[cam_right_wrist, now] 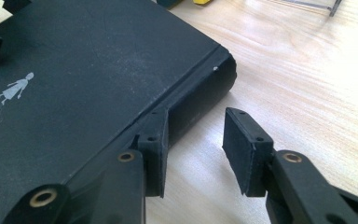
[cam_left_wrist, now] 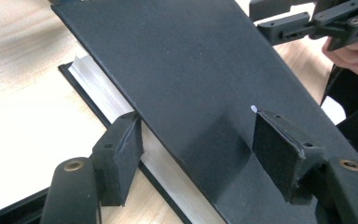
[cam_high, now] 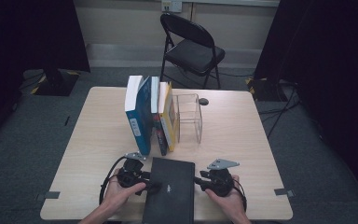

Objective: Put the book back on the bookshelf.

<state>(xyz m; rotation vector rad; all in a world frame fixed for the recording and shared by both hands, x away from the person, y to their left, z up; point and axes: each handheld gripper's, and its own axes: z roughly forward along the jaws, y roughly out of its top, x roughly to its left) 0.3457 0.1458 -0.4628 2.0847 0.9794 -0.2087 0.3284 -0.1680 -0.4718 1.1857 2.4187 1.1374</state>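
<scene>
A black hardcover book (cam_high: 170, 191) lies flat at the table's front edge between my two grippers. In the left gripper view its front cover (cam_left_wrist: 191, 60) stands raised off the white pages (cam_left_wrist: 102, 88). My left gripper (cam_left_wrist: 198, 126) is open around the cover's edge, one jaw low beside the pages and the other over the cover. In the high view this left gripper (cam_high: 153, 185) reaches in from the book's left side. My right gripper (cam_right_wrist: 198, 119) is open at the spine (cam_right_wrist: 200, 93), one jaw on the cover and the other over bare table. In the high view the right gripper (cam_high: 197, 180) sits at the book's right side.
Behind the black book, three books (cam_high: 142, 112) stand upright against a clear acrylic holder (cam_high: 189, 116) in the middle of the wooden table (cam_high: 98, 140). A small dark object (cam_high: 203, 101) lies near the far edge. A black folding chair (cam_high: 191, 46) stands beyond the table.
</scene>
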